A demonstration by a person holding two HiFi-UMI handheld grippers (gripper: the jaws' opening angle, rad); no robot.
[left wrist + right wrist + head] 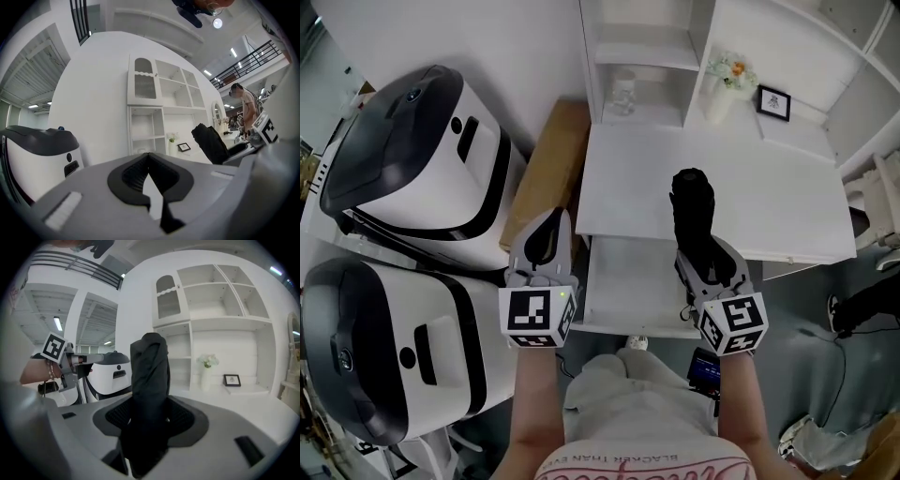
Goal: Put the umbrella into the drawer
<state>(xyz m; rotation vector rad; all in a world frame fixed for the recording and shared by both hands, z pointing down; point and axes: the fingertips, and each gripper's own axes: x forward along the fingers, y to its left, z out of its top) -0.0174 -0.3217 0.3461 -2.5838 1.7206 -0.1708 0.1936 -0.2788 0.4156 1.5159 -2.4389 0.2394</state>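
Your left gripper (pixel 549 234) is closed on nothing, just beside the open drawer (pixel 623 286). Your right gripper (pixel 705 261) clamps the folded umbrella (pixel 692 211), which sticks out over the desk (pixel 787 216). Lower it carelessly and its tip may catch the desk edge. The drawer's back is hidden under the desk, so you can't judge the fit.

Open drawer (pixel 623 281) unobstructed, white machines (pixel 441 178) leftward
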